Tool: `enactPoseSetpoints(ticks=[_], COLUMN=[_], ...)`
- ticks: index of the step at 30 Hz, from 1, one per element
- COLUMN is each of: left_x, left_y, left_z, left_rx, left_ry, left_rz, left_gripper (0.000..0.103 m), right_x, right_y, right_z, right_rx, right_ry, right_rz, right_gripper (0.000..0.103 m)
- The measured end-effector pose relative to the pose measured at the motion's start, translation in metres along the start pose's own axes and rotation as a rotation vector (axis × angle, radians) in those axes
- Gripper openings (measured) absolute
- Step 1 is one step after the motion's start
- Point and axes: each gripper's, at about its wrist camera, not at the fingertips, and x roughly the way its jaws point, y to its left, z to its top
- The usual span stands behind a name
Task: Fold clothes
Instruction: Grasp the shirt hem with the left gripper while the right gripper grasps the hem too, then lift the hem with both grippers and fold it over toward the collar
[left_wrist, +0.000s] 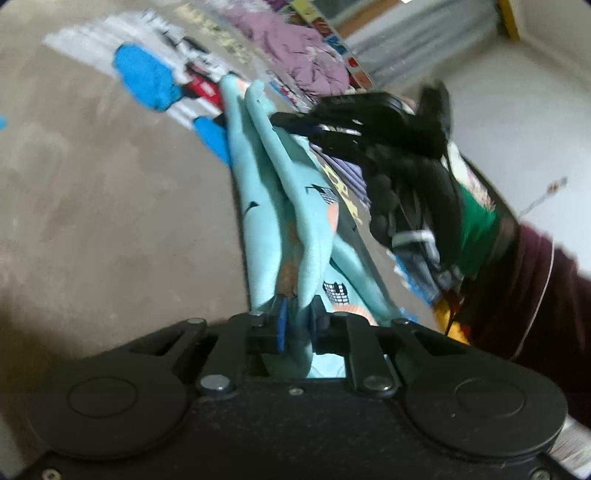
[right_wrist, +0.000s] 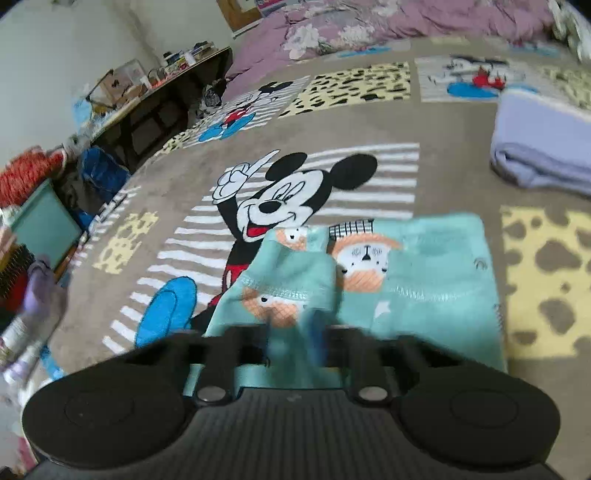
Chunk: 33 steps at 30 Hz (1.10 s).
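Observation:
A light teal garment with orange animal prints (left_wrist: 266, 206) stretches between my two grippers above a Mickey Mouse rug. My left gripper (left_wrist: 297, 317) is shut on one edge of it. The cloth runs away from it in long folds toward my right gripper (left_wrist: 332, 125), which shows black and blurred at the far end. In the right wrist view the same teal garment (right_wrist: 413, 288) hangs down over the rug, and my right gripper (right_wrist: 295, 336) is shut on its near edge.
A brown rug (right_wrist: 369, 122) with Mickey Mouse pictures covers the floor. A folded lilac cloth (right_wrist: 543, 147) lies at the right. A purple quilt (right_wrist: 369, 26) lies at the back. A dark table (right_wrist: 159, 107) with clutter stands at the left. The person's maroon sleeve (left_wrist: 535, 295) shows in the left wrist view.

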Motion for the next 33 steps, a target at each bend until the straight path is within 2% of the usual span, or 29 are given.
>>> enactPoseSetpoints(ticks=[2, 5, 7, 9, 12, 15, 18, 21, 23, 25, 28, 33], left_x=[-0.001, -0.001, -0.003, -0.008, -0.008, -0.008, -0.004, 0.001, 0.001, 0.001, 0.001, -0.004], left_y=[0.008, 0.017, 0.022, 0.024, 0.022, 0.022, 0.02, 0.017, 0.016, 0.015, 0.013, 0.0], left_z=[-0.001, -0.003, -0.005, -0.009, -0.009, -0.009, -0.009, -0.009, -0.009, -0.009, -0.007, -0.005], left_rx=[-0.06, -0.12, -0.164, -0.193, -0.193, -0.195, -0.175, -0.152, -0.142, -0.142, -0.131, -0.063], left_ry=[0.002, 0.005, 0.005, 0.005, 0.008, 0.007, 0.005, 0.009, 0.016, 0.025, 0.034, 0.038], left_rz=[-0.025, -0.05, -0.066, -0.072, -0.071, -0.073, -0.067, -0.059, -0.052, -0.05, -0.045, -0.016], left_gripper=[0.011, 0.01, 0.01, 0.01, 0.01, 0.01, 0.01, 0.01, 0.01, 0.01, 0.01, 0.015], right_x=[-0.009, -0.021, -0.016, -0.017, -0.023, -0.022, -0.013, 0.004, 0.017, 0.027, 0.029, -0.007], right_y=[-0.005, -0.011, -0.009, -0.008, -0.004, 0.006, 0.018, 0.035, 0.04, 0.046, 0.053, 0.051], right_z=[0.001, 0.004, 0.005, 0.004, 0.005, 0.007, 0.006, -0.003, -0.009, -0.015, -0.016, -0.012], right_rx=[0.04, 0.058, 0.008, -0.008, -0.021, -0.084, -0.159, -0.276, -0.306, -0.348, -0.369, -0.333], right_ry=[-0.034, -0.087, -0.056, -0.065, -0.107, -0.118, -0.058, 0.026, 0.067, 0.08, 0.068, -0.03], right_rz=[0.023, 0.003, -0.039, -0.062, -0.079, -0.041, 0.04, 0.017, -0.019, -0.057, -0.083, -0.054], right_gripper=[0.005, 0.005, 0.005, 0.006, 0.01, 0.01, 0.01, 0.01, 0.01, 0.009, 0.008, 0.011])
